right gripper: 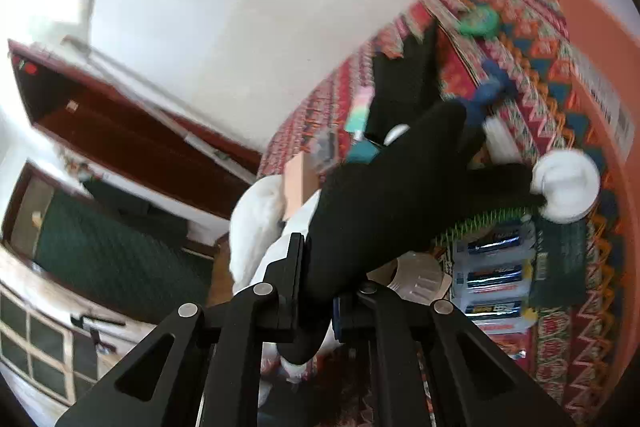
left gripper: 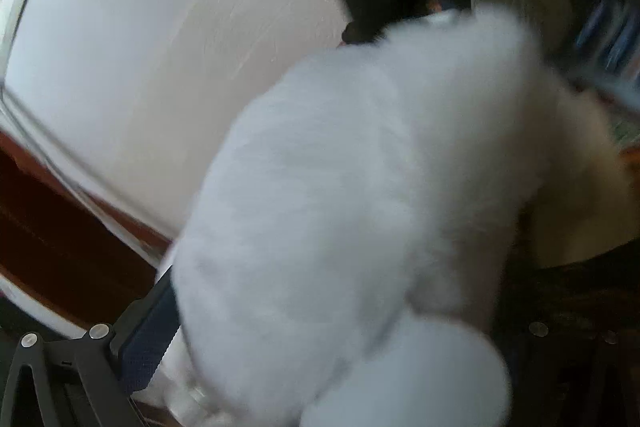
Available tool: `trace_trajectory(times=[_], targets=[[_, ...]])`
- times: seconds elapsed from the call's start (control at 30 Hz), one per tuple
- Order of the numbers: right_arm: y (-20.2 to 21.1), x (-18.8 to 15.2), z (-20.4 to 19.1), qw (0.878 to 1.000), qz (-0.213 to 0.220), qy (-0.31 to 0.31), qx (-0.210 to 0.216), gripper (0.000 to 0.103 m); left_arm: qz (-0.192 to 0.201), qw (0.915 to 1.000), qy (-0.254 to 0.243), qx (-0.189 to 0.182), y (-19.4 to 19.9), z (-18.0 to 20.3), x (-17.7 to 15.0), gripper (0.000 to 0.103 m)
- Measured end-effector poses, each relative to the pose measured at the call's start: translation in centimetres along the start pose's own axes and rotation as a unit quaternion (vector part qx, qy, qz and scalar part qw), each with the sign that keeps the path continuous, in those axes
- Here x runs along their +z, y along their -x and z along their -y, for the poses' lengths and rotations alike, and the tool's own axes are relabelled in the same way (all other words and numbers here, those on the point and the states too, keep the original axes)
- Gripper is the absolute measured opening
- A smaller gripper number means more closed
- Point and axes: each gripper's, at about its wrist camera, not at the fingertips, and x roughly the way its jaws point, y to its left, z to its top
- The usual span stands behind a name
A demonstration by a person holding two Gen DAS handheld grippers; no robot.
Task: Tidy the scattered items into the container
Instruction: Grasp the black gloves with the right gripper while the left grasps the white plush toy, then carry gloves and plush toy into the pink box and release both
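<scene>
A fluffy white plush toy (left gripper: 360, 187) fills most of the left wrist view. It sits between the fingers of my left gripper (left gripper: 340, 303), which is shut on it; only the blue-padded left finger (left gripper: 148, 347) shows. In the right wrist view my right gripper (right gripper: 320, 275) is shut on a black soft toy (right gripper: 392, 187) with a round white end (right gripper: 566, 187). It hangs over a patterned rug (right gripper: 560, 347). The orange container (right gripper: 600, 59) curves along the right edge of that view. The white plush (right gripper: 256, 219) shows just left of the black toy.
On the rug lie a green toy (right gripper: 478, 21), a blue toy (right gripper: 490, 89), blue battery packs (right gripper: 492, 279) and a white bottle cap (right gripper: 418, 277). A white wall (right gripper: 240, 7) and a dark wooden frame (right gripper: 120, 131) stand to the left.
</scene>
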Motion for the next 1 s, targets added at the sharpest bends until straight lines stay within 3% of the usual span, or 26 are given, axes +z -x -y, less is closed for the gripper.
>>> trace_trajectory(times=[0.13, 0.2, 0.3, 0.43, 0.67, 0.83, 1.0], targets=[[1.7, -0.3, -0.4, 0.999, 0.015, 0.041, -0.012, 0.012, -0.008, 0.9995, -0.031, -0.001, -1.5, -0.3, 1.4, 0.100], [2.5, -0.3, -0.4, 0.998, 0.019, 0.052, -0.017, 0.011, -0.007, 0.9997, -0.010, -0.021, -1.3, -1.4, 1.8, 0.091], [4.1, 0.1, -0.8, 0.997, 0.043, 0.064, -0.014, 0.011, -0.012, 0.9947, 0.071, -0.074, -0.1, -4.9, 2.1, 0.089], [7.1, 0.0, -2.2, 0.994, 0.074, 0.077, -0.002, 0.011, -0.016, 0.9767, 0.167, -0.134, 2.4, -10.2, 1.6, 0.088], [12.5, -0.8, -5.7, 0.985, 0.125, 0.113, 0.023, 0.011, -0.003, 0.9311, 0.294, -0.216, 7.4, -18.9, 0.1, 0.088], [16.7, -2.1, -8.6, 0.974, 0.164, 0.152, 0.035, 0.011, 0.035, 0.9084, 0.329, -0.255, 12.1, -21.6, -0.3, 0.087], [22.4, -3.7, -11.1, 0.958, 0.220, 0.180, 0.039, 0.011, 0.077, 0.8863, 0.336, -0.309, 16.8, -22.8, 2.5, 0.087]])
